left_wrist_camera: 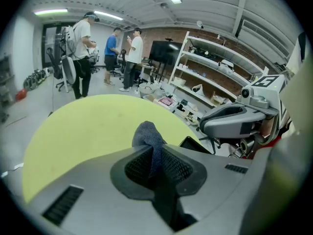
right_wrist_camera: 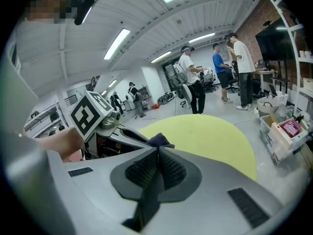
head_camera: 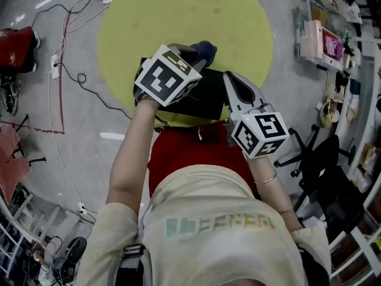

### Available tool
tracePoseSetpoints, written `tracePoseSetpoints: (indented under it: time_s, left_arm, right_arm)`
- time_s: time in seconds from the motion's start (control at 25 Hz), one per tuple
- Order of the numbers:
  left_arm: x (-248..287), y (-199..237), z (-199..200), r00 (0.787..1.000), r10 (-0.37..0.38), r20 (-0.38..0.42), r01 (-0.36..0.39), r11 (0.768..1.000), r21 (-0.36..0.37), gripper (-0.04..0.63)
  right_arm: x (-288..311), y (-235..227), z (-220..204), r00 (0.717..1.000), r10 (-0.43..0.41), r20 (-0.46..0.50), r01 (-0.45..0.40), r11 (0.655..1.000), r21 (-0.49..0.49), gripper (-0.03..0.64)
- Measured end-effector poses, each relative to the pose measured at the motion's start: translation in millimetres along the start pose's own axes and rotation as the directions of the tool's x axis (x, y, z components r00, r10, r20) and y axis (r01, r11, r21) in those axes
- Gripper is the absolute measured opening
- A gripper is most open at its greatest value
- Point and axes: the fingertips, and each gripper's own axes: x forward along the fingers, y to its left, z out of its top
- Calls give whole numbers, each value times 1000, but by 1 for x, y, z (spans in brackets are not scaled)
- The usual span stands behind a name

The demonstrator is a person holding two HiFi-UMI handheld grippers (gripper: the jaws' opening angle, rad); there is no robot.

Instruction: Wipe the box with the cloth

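A black box (head_camera: 202,94) sits in front of the person's lap, at the near edge of a round yellow surface (head_camera: 178,11). My left gripper (head_camera: 198,57) is over the box's far top edge, shut on a blue-grey cloth (head_camera: 206,50). In the left gripper view the cloth (left_wrist_camera: 148,137) sticks up from between the closed jaws of the left gripper (left_wrist_camera: 154,153), with a corner of the box (left_wrist_camera: 195,143) beyond. My right gripper (head_camera: 230,81) lies along the box's right side. In the right gripper view the right gripper (right_wrist_camera: 157,155) has its jaws together with nothing showing between them, and the cloth (right_wrist_camera: 159,141) shows just past them.
Shelves with boxes (head_camera: 324,40) line the right side, with a black office chair (head_camera: 315,159) near my right elbow. Cables (head_camera: 59,70) run over the floor at left by a red item (head_camera: 15,46). Several people (left_wrist_camera: 83,53) stand far off.
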Motion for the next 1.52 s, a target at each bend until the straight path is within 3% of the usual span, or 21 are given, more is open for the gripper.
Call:
tracePoseSetpoints:
  time_s: [0.32,0.6,0.72,0.96,1.04,1.12,1.24,1.52]
  left_arm:
    - [-41,37,-24,986,166,9,-165,985,-40,60]
    - [-77,66,-45,948,316,35,-312,946,-89,60]
    - [-97,75,-51,912,406,62,-398,910,-114,60]
    - [-139,67,-55,790,602,118,-586,797,-144,60]
    - [-147,48,-49,771,621,144,-604,784,-146,60]
    - [-148,22,-39,775,608,175,-589,794,-152,60]
    - [-138,-22,-22,796,562,224,-537,827,-166,60]
    - [-73,-130,20,882,340,325,-294,938,-182,60]
  right_arm:
    - [14,30,0,997,63,-33,-64,997,-51,38]
    - [11,47,-4,996,80,-30,-82,994,-72,38]
    - [3,50,-6,997,80,-16,-81,994,-73,38]
    - [-33,39,-17,997,67,29,-65,996,-61,38]
    - [-52,31,-21,997,57,49,-55,997,-49,38]
    - [-73,25,-25,996,51,67,-48,998,-39,38]
    - [-103,16,-34,995,49,85,-47,998,-35,38]
    - [-158,-10,-59,993,39,115,-42,999,18,38]
